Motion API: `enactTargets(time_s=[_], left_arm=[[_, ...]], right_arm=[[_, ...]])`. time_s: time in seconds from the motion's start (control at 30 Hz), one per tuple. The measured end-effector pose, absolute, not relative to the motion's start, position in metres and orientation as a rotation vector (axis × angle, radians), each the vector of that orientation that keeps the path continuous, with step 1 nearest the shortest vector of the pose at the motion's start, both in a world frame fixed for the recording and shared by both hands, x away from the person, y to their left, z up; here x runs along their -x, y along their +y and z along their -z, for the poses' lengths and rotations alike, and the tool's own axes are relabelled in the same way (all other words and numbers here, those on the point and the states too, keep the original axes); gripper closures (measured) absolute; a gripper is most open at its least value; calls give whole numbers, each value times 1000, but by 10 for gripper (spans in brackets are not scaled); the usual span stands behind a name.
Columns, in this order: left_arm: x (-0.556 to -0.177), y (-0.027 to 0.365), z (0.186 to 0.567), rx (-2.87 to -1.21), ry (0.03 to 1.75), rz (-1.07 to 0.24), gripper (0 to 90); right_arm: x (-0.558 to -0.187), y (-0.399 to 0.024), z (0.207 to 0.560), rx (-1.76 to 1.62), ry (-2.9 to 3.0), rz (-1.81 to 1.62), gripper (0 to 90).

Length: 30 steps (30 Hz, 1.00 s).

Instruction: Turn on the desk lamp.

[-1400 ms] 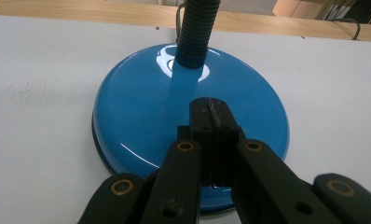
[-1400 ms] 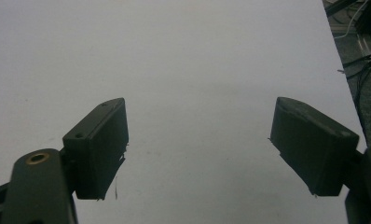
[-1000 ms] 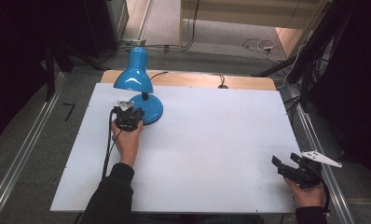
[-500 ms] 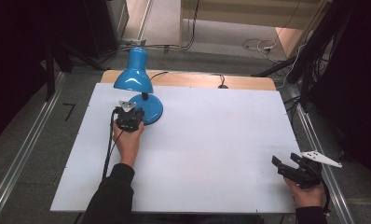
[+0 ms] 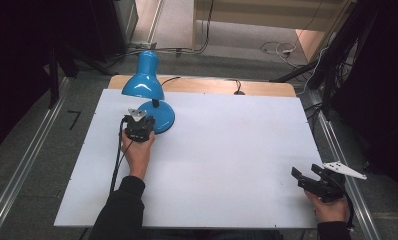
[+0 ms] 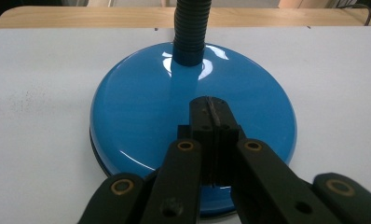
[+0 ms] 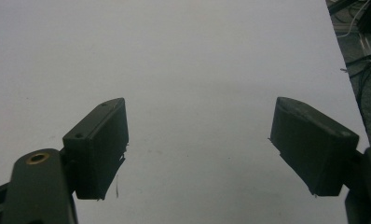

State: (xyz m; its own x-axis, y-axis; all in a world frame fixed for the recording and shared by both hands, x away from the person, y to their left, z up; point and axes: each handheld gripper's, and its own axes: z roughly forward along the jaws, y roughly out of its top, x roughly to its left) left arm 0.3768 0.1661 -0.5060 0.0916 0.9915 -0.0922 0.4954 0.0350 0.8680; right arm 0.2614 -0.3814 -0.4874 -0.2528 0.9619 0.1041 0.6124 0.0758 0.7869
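The left gripper, jaws pressed together with nothing between them, rests its tips on the blue desk lamp's round base, just before the black gooseneck. The right gripper holds its jaws wide apart over the bare white tabletop, well apart from the lamp.

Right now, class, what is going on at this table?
A person works at a white table with a gripper in each hand. The left gripper, jaws shut with nothing between them, points at the round base of a blue desk lamp, its tips over the base's top; whether they touch it is unclear. The right gripper is near the table's right front corner, jaws wide open over bare tabletop, holding nothing.
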Motion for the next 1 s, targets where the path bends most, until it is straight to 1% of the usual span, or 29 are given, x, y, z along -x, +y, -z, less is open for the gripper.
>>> enactTargets(time_s=[0.3, 0.53, 1.0], left_arm=[[-376, 163, 507, -1581, 1503, -820, 900], [-372, 163, 509, -1588, 1499, -822, 900], [-371, 167, 506, -1559, 1522, -765, 900]], right_arm=[[-261, -382, 487, -1555, 1912, -1037, 175], [-261, -382, 487, -1557, 1912, -1038, 175], [-261, -382, 487, -1551, 1909, -1040, 175]])
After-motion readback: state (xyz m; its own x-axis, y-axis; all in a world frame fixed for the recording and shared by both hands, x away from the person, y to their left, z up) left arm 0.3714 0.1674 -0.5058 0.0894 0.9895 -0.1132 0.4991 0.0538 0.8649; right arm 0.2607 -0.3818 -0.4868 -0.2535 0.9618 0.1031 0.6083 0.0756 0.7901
